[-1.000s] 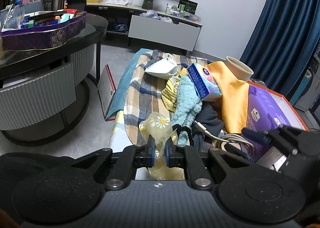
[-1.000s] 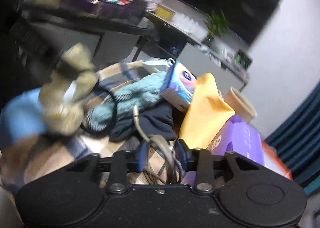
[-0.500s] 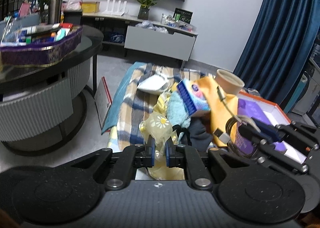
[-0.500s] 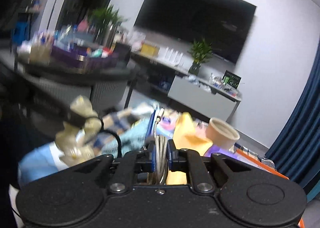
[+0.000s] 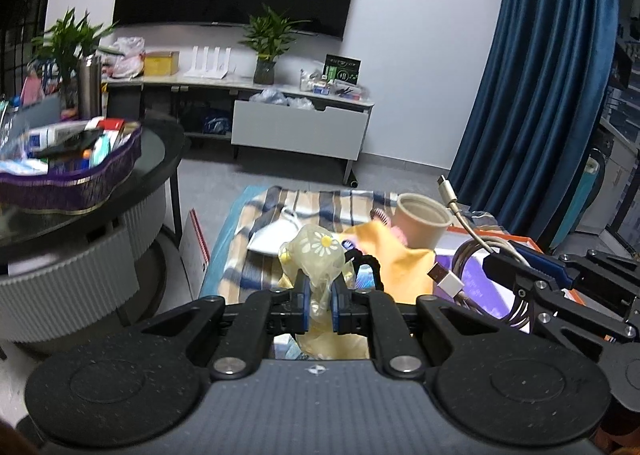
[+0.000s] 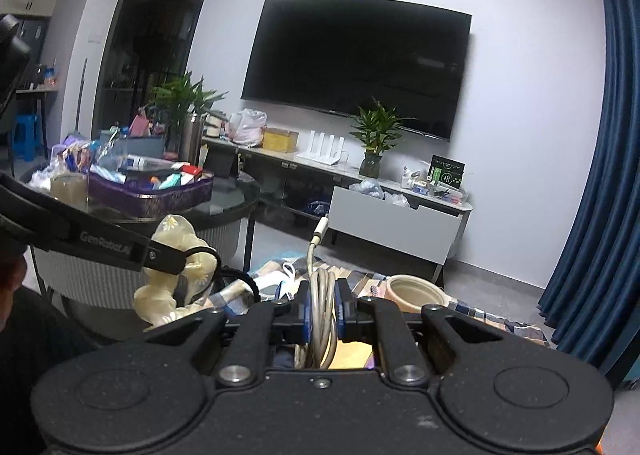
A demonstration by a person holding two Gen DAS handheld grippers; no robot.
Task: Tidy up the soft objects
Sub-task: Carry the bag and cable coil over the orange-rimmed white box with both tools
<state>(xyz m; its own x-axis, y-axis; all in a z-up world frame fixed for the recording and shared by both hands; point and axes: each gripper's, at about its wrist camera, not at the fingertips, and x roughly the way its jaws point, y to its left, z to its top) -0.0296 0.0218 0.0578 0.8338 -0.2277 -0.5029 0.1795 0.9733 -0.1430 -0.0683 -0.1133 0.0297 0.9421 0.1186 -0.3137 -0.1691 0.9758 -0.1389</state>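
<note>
My left gripper (image 5: 319, 301) is shut on a pale yellow sheer scrunchie with daisy prints (image 5: 314, 255), held up above the pile. My right gripper (image 6: 321, 305) is shut on a coiled grey USB cable (image 6: 322, 291), whose plug ends stick up. In the left wrist view the right gripper (image 5: 490, 265) shows at the right with the cable coil (image 5: 476, 255). In the right wrist view the left gripper (image 6: 180, 259) reaches in from the left with the scrunchie (image 6: 176, 283). Below lie a yellow cloth (image 5: 396, 267), a beige cup (image 5: 422, 221) and a white mask (image 5: 272, 235) on a plaid blanket (image 5: 256, 275).
A purple box in an orange tray (image 5: 512, 245) sits at the right. A round black table (image 5: 80, 199) with a purple basket (image 5: 68, 179) stands to the left. A TV cabinet (image 5: 300, 131) lines the far wall and blue curtains (image 5: 540, 95) hang on the right.
Both grippers have risen with their loads. The right gripper closed on the cable coil and lifted it off the pile while rolling level; the scrunchie stayed clamped in the left one.
</note>
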